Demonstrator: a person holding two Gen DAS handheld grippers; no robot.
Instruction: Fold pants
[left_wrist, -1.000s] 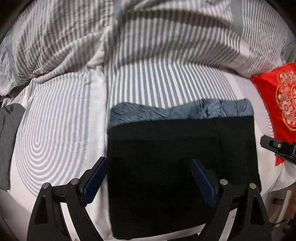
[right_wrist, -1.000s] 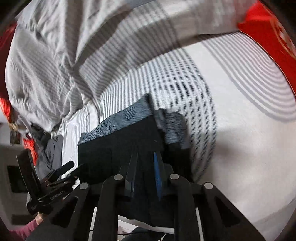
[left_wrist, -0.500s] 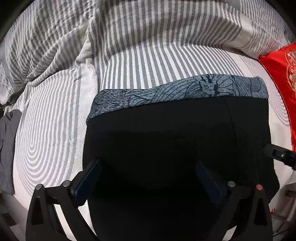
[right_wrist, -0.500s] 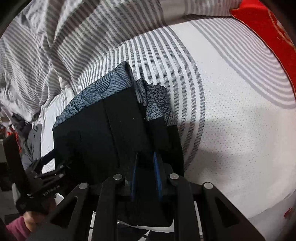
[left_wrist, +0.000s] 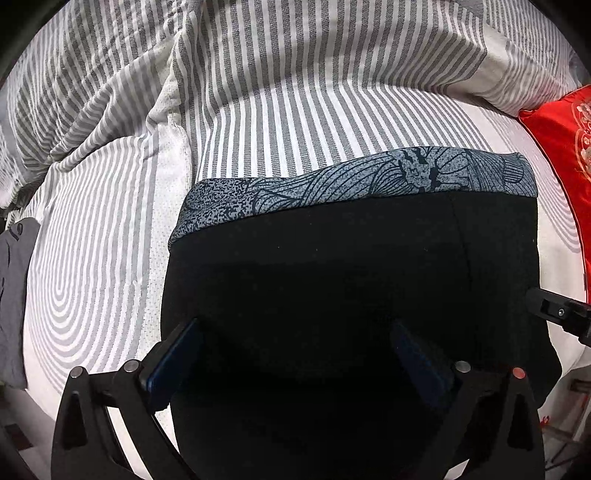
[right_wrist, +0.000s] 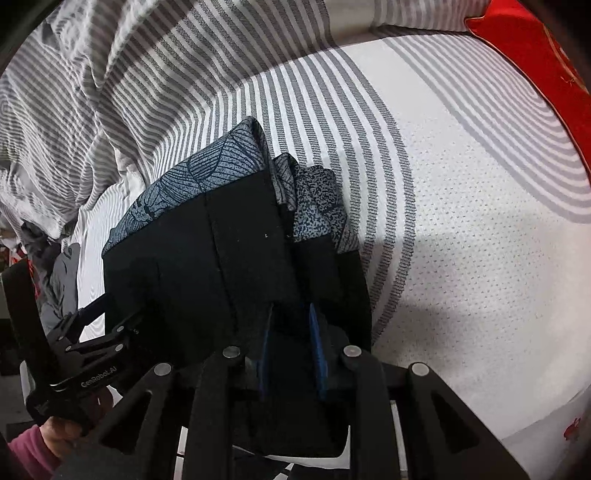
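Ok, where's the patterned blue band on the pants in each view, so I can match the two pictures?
Left wrist: the band runs across the middle, along the far edge of the black pants, just left of the red cushion.
Right wrist: the band sits left of centre, slanting up to the right, on top of the fold.
Shared landmark: the striped bedding behind it.

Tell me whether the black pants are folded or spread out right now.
Folded. The black pants lie as a compact rectangle on the striped bedding, and the right wrist view shows stacked layers with patterned cuffs at the edge.
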